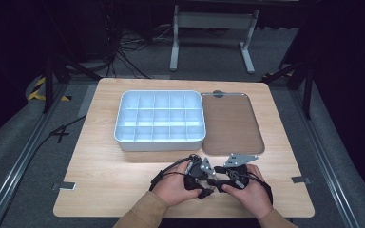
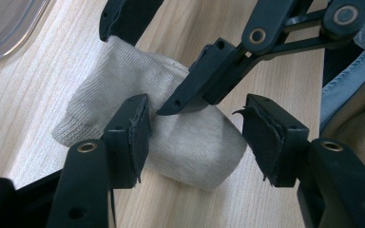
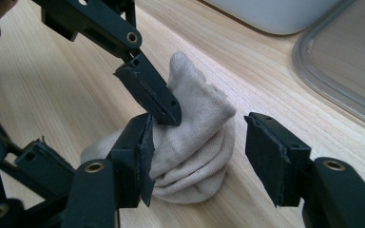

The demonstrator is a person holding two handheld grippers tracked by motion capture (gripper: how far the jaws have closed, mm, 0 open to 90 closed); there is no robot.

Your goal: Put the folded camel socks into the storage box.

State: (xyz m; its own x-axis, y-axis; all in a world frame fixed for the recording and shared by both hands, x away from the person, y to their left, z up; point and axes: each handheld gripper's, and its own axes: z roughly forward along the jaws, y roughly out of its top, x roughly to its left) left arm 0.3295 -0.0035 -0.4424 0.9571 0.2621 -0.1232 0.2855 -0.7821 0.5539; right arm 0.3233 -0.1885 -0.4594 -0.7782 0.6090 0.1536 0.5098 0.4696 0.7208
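Left gripper view: both tongs, left tongs (image 2: 192, 137) and right tongs (image 3: 197, 147), stand released around a beige sock (image 2: 171, 133) on the near counter (image 2: 43, 85).

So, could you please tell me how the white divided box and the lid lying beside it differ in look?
The white divided box is opaque, deep and split by walls into many small compartments; the lid is clear, flat and undivided, so the wood shows through it. The box looks slightly wider, while the lid carries a small round tab at its far edge. Both are rounded rectangles lying side by side on the table.
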